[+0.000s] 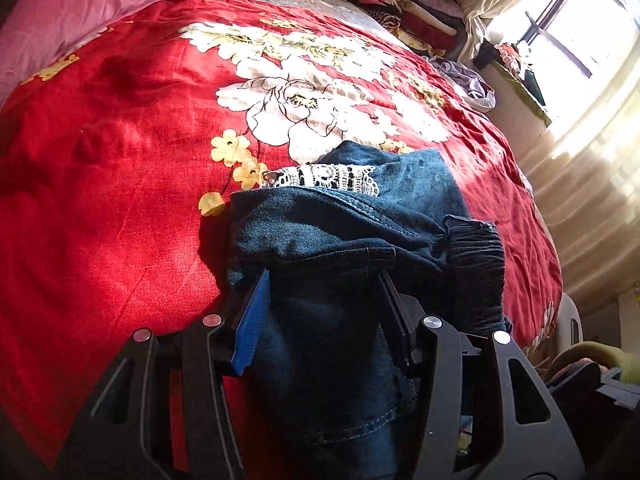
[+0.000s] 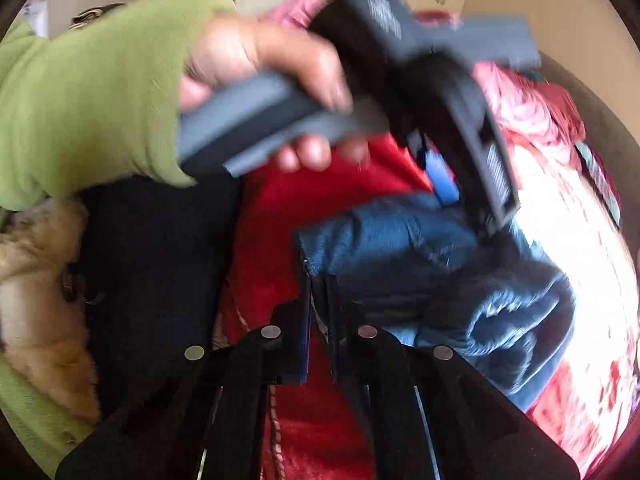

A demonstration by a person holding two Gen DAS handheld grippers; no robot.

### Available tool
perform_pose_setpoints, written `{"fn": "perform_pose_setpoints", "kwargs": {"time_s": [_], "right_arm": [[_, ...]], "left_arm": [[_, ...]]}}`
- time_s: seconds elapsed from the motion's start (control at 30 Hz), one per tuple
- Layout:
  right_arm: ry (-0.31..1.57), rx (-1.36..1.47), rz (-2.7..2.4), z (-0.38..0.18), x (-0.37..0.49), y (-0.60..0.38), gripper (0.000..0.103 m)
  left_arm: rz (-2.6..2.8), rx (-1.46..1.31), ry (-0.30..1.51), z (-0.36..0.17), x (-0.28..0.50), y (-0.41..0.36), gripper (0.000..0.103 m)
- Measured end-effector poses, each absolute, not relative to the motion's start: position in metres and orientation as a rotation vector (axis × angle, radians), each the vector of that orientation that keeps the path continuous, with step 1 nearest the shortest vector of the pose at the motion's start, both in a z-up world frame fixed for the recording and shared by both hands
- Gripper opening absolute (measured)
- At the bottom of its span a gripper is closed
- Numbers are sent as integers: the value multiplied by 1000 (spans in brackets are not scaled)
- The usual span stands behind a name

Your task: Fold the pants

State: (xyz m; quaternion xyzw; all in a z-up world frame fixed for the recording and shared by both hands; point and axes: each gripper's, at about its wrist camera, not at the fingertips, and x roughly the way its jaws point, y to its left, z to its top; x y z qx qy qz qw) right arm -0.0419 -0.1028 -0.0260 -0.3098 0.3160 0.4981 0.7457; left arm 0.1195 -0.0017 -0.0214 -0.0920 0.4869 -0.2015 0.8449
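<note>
Dark blue denim pants lie bunched on the red flowered bedspread, with a white lace strip showing at the fold and a ribbed cuff on the right. My left gripper is shut on a thick fold of the denim, which fills the gap between its fingers. In the right wrist view a hand in a green sleeve holds that gripper over the pants, its blue pad against the cloth. My right gripper is shut, pinching the near corner edge of the pants.
A pink quilt lies at the bed's far left. Stacked folded clothes sit along the far edge, beside a bright window and curtain. A person's dark trousers stand close to the bed edge on the left.
</note>
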Motion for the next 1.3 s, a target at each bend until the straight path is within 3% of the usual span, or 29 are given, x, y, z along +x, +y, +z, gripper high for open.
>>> {"fn": "perform_pose_setpoints", "kwargs": {"time_s": [0.5,0.8,1.03,1.13,1.2,1.3], "right_arm": [[672,-454,1044,17,-43,-133,10],[645,-387,988,41,-42,-161,22],[641,-367,945,45,-34,-176,24],[637,-329,922,46,-34,-183,31],[644,-293,896,49,-28,-189,42],[649,-241,838,51,-15,-196,44]], "left_arm": [[-397,-165,990,-13,107,-7,48],[-385,-171,975,-6,100,-6,53],[-377,-155,936,7,87,-4,56],[-364,-148,912,13,80,-2,58],[-342,-139,897,16,75,1,60],[-316,-122,886,15,67,3,61]]}}
